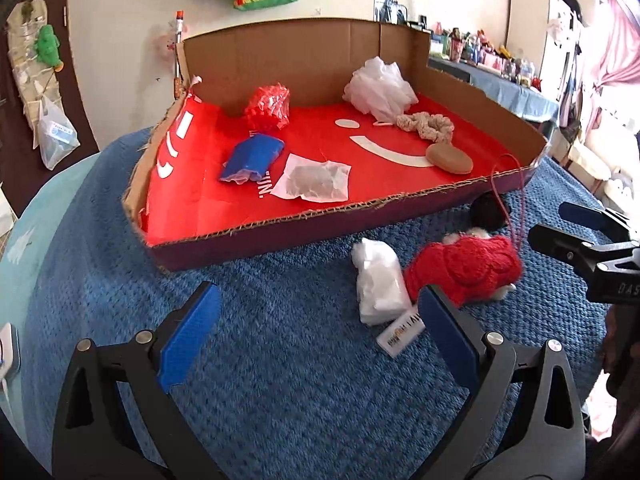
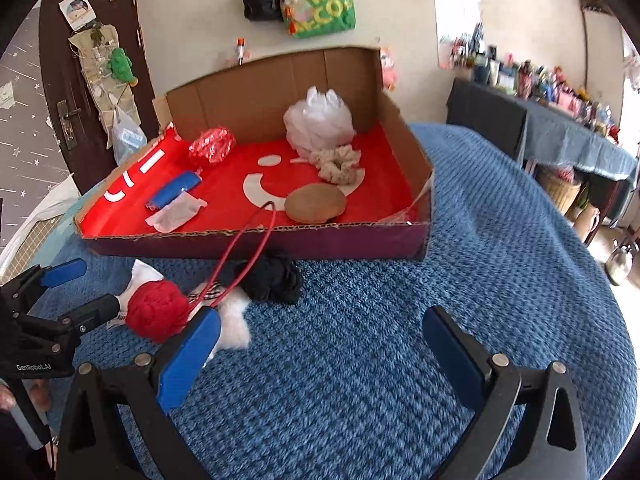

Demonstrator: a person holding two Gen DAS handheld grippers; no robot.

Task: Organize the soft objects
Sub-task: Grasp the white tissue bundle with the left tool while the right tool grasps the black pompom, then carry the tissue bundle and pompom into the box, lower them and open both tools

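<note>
Clearly, 3 soft things were not yet in the cardboard tray (image 1: 304,222): a red knitted plush (image 1: 466,270), a white plastic-wrapped packet (image 1: 378,284) touching its left side, and a black fabric bundle (image 2: 274,276) just beyond, against the tray's front wall. Inside the tray lay a red mesh wad (image 1: 269,106), a blue pouch (image 1: 252,158), a clear sachet (image 1: 314,178), a white plastic puff (image 1: 378,84), a beige scrunchie (image 1: 426,124) and a tan round pad (image 1: 450,158). The left tongs (image 1: 320,340) stood wide open above the blue blanket (image 1: 280,380), holding nothing, their right pad just beside the plush. The right tongs (image 2: 322,348) were likewise spread wide and empty, with the left pad close to the plush's white fur. For a good pick, I judged the plush the likely target: the left tongs should straddle its knitted body, not the red cord loop (image 2: 248,248) draped over the tray's edge, and close gently, since the cord could snag on the cardboard as it lifted.
</note>
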